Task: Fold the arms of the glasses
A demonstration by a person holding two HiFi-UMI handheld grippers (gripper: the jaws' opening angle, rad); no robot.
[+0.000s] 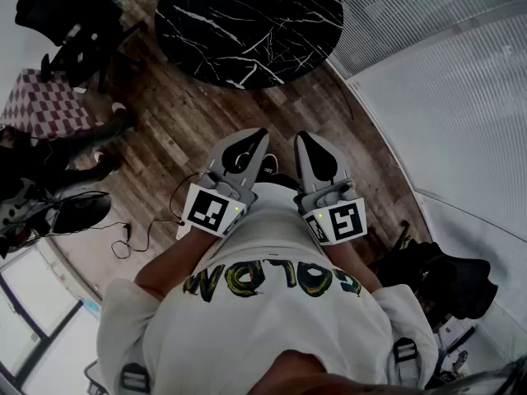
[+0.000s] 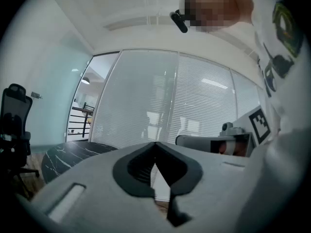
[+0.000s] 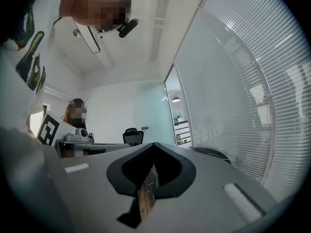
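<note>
No glasses show in any view. In the head view I hold both grippers side by side close to my body, above the wooden floor and short of the round black marble table [image 1: 247, 23]. My left gripper [image 1: 259, 135] points level at the table with its grey jaws meeting at the tip and nothing between them. My right gripper [image 1: 304, 137] stands the same way, shut and empty. In the left gripper view the left gripper [image 2: 155, 143] has its black pads [image 2: 138, 171] closed, with the table's edge [image 2: 68, 155] beyond. The right gripper view shows the right gripper [image 3: 154, 143] closed too.
A black office chair [image 1: 74, 23] and a checked seat [image 1: 45, 105] stand at the far left, where a person's legs [image 1: 82, 151] also show. Cables [image 1: 140, 229] lie on the floor. A glass wall with blinds [image 1: 445, 81] curves along the right. A dark bag [image 1: 449, 274] sits at my right.
</note>
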